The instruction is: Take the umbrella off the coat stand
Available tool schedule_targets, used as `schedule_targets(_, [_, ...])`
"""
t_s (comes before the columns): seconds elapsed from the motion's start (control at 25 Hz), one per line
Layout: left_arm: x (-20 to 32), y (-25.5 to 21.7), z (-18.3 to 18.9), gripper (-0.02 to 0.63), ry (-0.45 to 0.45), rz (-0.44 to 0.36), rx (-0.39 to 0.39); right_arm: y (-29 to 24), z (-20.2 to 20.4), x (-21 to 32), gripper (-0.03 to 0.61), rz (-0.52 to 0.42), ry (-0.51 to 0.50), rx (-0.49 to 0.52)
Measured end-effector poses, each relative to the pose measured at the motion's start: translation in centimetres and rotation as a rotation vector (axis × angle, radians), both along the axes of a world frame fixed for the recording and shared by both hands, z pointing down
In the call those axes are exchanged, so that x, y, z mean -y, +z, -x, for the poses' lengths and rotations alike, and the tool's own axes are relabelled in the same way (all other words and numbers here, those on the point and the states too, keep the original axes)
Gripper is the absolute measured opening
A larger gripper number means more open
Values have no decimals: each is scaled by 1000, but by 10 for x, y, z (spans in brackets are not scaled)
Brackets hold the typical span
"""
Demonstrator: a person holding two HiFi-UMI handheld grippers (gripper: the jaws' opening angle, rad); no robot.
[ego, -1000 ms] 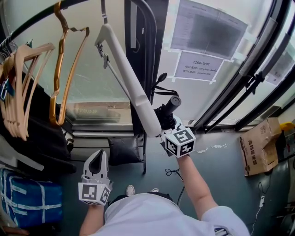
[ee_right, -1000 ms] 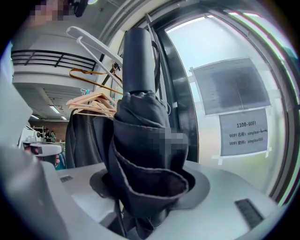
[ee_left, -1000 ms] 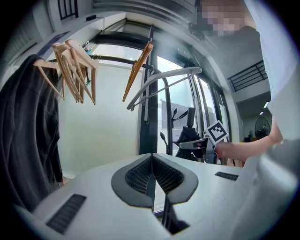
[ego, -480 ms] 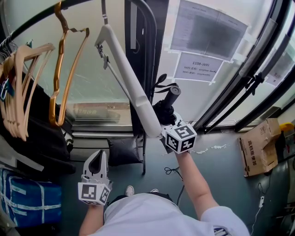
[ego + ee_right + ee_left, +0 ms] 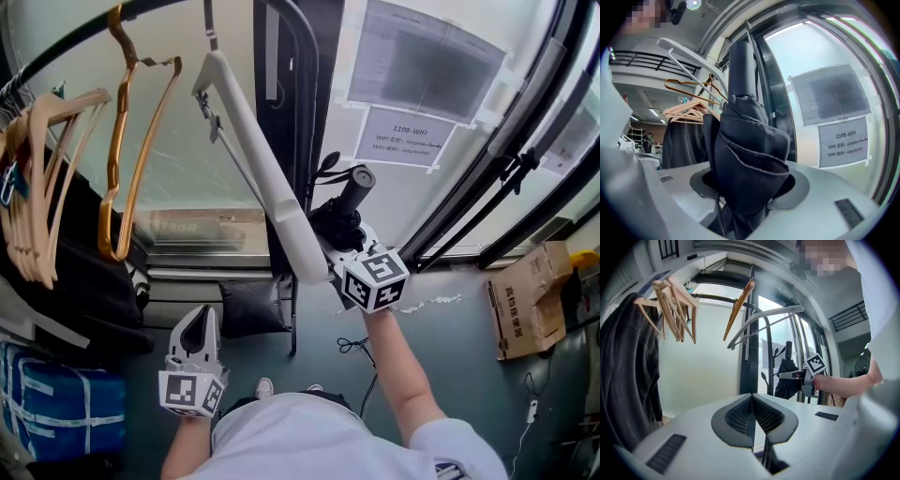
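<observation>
One taped notice (image 5: 405, 136) reading "1108-WIFI" hangs beyond the gripped umbrella (image 5: 335, 225).

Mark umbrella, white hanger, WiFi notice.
umbrella (image 5: 745, 150), right gripper view, folded black canopy.
white hanger (image 5: 265, 169), head view, middle of its long arm.
WiFi notice (image 5: 403, 136), head view, centre of the sheet.
</observation>
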State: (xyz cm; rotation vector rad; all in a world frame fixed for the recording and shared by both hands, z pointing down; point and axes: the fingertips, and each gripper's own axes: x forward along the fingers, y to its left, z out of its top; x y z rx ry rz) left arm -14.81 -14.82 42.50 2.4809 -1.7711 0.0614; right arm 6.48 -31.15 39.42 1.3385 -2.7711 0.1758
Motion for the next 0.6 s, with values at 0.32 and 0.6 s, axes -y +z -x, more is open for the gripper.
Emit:
schedule_targets(0.32, [2,-2,-5,26,16,-9,0,-13,-6,-3,259,-25,1,-6])
schedule_targets(0.6, [1,-3,-9,26,18,-9,2,-21,-12,-6,259,-37,5,7])
